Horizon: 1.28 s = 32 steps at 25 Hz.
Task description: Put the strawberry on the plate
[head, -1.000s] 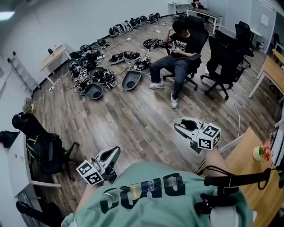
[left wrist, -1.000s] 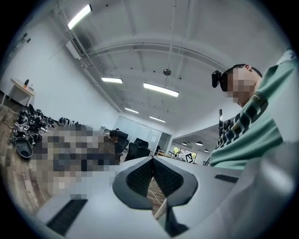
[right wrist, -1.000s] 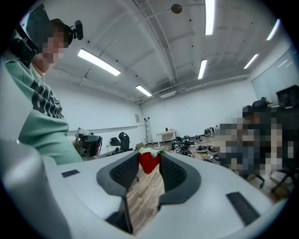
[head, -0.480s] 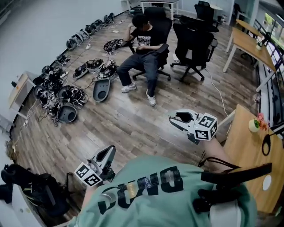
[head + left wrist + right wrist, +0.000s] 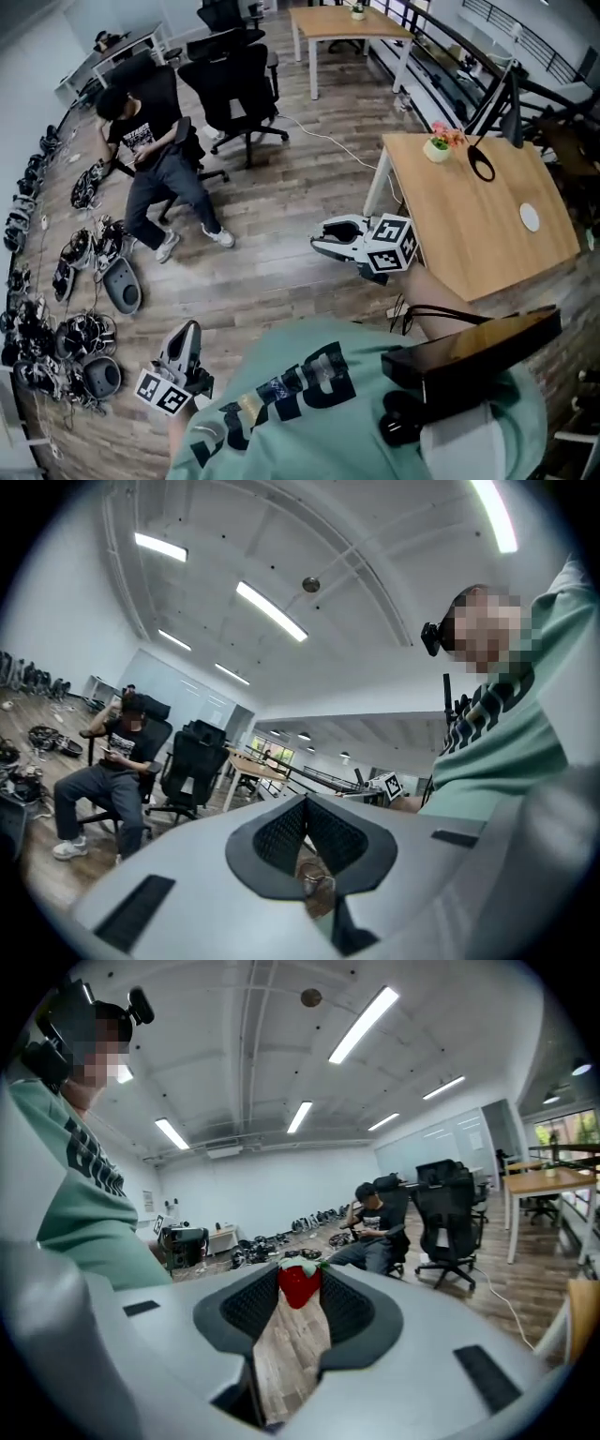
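My right gripper (image 5: pixel 325 240) clamped the strawberry (image 5: pixel 299 1285) just beside the wooden table (image 5: pixel 469 230); my left gripper (image 5: pixel 184 337), jaws together, hung well apart from it.

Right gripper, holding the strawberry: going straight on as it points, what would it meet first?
Probably bare wooden floor ahead of the right gripper, short of the gear heaps; the seated person is right of that line. Depth is unclear.
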Each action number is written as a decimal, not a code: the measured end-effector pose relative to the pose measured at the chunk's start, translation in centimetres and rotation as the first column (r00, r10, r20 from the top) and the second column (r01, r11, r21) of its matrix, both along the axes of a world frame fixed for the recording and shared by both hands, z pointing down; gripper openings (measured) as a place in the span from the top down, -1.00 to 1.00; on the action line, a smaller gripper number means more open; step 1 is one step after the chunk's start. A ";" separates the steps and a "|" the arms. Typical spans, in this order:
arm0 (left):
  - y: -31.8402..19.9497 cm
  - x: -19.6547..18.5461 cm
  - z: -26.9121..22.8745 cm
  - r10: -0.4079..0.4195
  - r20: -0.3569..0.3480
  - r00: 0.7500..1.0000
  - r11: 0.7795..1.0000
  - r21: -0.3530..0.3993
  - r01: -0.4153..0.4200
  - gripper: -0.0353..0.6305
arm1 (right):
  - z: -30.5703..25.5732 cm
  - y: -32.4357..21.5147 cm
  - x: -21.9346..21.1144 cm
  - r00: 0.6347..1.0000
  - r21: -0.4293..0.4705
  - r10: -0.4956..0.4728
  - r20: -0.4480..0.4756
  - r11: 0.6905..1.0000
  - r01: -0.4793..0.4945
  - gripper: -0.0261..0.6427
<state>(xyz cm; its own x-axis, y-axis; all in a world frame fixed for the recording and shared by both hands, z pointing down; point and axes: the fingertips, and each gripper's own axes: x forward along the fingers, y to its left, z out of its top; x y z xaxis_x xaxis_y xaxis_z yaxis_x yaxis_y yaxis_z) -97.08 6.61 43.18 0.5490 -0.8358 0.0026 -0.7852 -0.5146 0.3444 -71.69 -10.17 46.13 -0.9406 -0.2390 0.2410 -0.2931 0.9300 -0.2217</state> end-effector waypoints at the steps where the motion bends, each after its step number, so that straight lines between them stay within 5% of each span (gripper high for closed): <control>1: -1.4 0.8 0.1 0.043 -0.007 0.999 0.999 0.004 -0.043 0.88 | 0.4 -0.2 1.4 0.999 -0.006 0.041 -0.009 0.999 -0.041 0.50; 8: -10.7 10.8 0.3 0.292 -0.011 0.956 0.956 -0.012 -0.292 0.88 | 2.2 -3.8 12.3 0.967 -0.043 0.253 0.009 0.967 -0.253 0.50; 17: -23.8 25.9 -2.5 0.432 0.095 0.897 0.902 -0.011 -0.433 0.88 | 2.5 -15.2 25.8 0.931 -0.043 0.355 0.085 0.935 -0.352 0.50; 20: -27.8 30.5 -2.8 0.478 0.076 0.875 0.878 -0.014 -0.479 0.88 | 3.0 -17.8 30.3 0.914 -0.048 0.398 0.085 0.917 -0.395 0.50; 27: -35.2 38.9 -0.8 0.631 0.029 0.775 0.774 -0.074 -0.628 0.88 | 5.1 -20.7 38.8 0.832 -0.100 0.548 0.080 0.835 -0.541 0.50; 32: -42.4 40.5 1.0 0.737 -0.024 0.675 0.673 -0.064 -0.737 0.88 | 6.4 -22.6 40.9 0.734 -0.110 0.679 0.025 0.731 -0.673 0.50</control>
